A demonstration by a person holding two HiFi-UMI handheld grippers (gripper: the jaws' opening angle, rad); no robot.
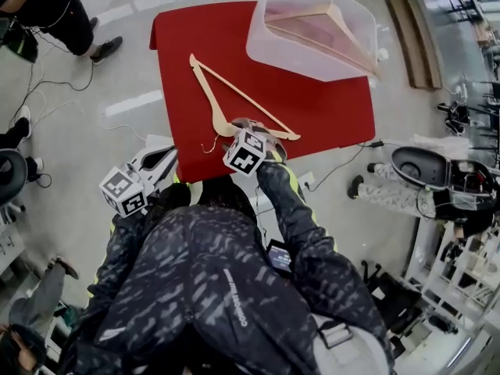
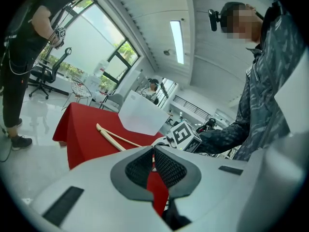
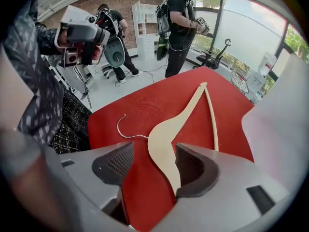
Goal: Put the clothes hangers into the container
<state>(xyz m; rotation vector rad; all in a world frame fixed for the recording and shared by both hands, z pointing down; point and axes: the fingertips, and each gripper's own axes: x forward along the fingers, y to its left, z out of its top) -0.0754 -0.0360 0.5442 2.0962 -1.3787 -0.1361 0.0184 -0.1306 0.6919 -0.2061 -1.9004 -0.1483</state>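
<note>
A pale wooden hanger [image 1: 234,104] with a wire hook lies flat on the red table [image 1: 328,108]. A second hanger [image 1: 324,26] lies inside the clear plastic container [image 1: 269,41] at the table's far right. My right gripper [image 1: 251,127] points steeply down over the near end of the loose hanger. In the right gripper view its jaws [image 3: 154,151] stand open, with the hanger's shoulder [image 3: 166,129] between them and no pad pressing on it. My left gripper [image 1: 170,155] hangs off the table's near left corner; its jaws [image 2: 153,151] are shut and hold nothing.
The container [image 3: 282,115] stands just right of the loose hanger. A person [image 1: 55,14] stands beyond the table's far left, another [image 3: 181,28] by the windows. Cables run over the floor, and a dark chair base [image 1: 426,166] sits to the right.
</note>
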